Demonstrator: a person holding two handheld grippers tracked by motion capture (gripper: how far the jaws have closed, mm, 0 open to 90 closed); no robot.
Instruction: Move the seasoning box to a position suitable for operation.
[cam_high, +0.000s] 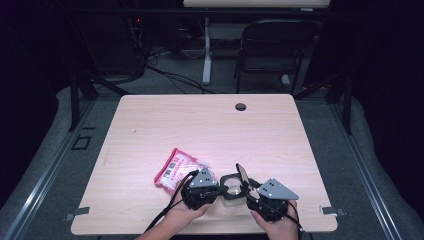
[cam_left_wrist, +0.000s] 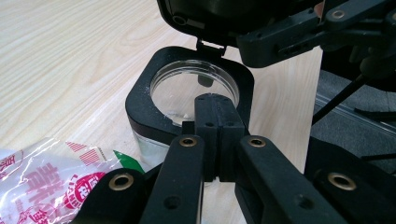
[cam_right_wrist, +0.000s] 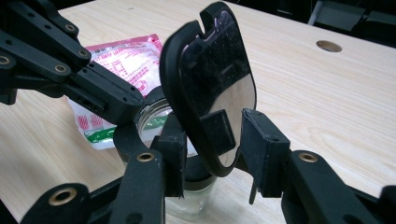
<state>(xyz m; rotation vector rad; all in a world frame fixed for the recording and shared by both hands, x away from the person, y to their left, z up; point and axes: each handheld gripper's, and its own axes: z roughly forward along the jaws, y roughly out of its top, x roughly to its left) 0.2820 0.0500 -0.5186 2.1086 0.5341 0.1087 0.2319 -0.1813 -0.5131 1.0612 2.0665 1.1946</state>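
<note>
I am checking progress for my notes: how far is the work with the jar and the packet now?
Done: the jar stands near the table's front edge with its hinged lid swung up and open. In hand: the left gripper is shut on the jar's black collar, while the right gripper has its jaws around the lid. Left: the pink packet lies beside the jar; it probably goes in next.

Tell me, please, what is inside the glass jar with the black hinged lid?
The jar stands open, its lid flipped up. Through the round mouth I see clear glass and no contents. The left gripper, shut on the rim, covers part of the inside.
</note>
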